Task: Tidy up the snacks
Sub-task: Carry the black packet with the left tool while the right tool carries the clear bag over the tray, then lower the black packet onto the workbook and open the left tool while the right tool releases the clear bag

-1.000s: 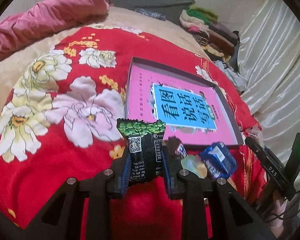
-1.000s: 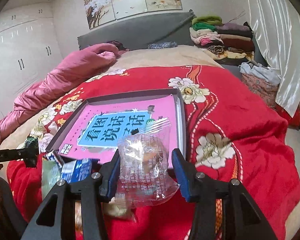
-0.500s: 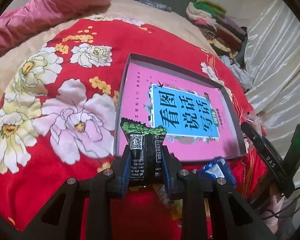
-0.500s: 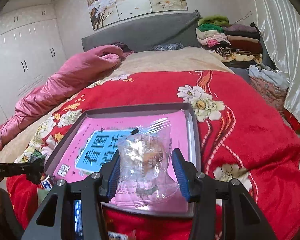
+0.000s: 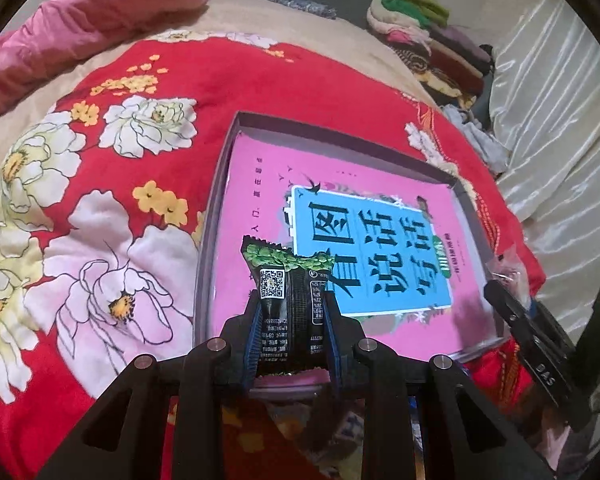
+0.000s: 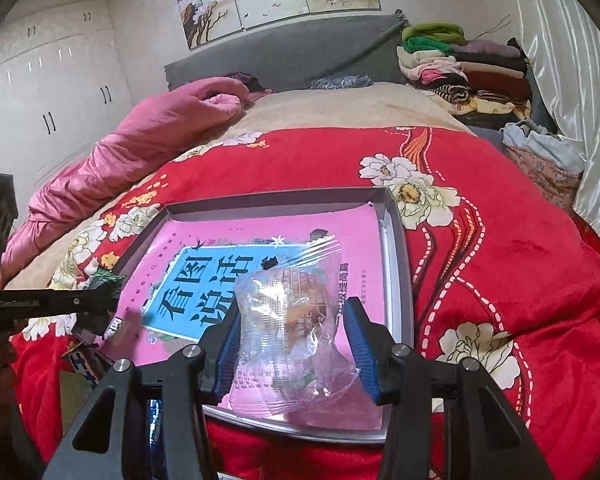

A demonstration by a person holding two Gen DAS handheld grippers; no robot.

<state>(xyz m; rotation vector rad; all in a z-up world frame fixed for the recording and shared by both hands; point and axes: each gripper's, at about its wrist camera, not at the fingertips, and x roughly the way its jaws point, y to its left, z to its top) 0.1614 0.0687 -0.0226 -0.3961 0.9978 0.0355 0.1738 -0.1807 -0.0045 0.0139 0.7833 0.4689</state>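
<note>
My left gripper (image 5: 290, 328) is shut on a black snack packet with a green top (image 5: 288, 300), held upright over the near left corner of a shallow grey tray (image 5: 216, 200) lined with a pink and blue printed sheet. My right gripper (image 6: 296, 344) is shut on a clear plastic snack packet (image 6: 292, 320), held over the near right part of the same tray (image 6: 400, 280). The left gripper also shows at the left edge of the right wrist view (image 6: 100, 300). The right gripper also shows at the right of the left wrist view (image 5: 532, 344).
The tray lies on a red floral blanket (image 6: 500, 260) on a bed. A pink quilt (image 6: 140, 148) lies at the far left. Folded clothes (image 6: 460, 68) are stacked at the far right. Blue snack packets (image 6: 84, 364) lie on the blanket before the tray's near edge.
Both grippers have moved forward with their packets, from the blanket's near edge to over the tray. The loose snacks have dropped below and behind the fingers.
</note>
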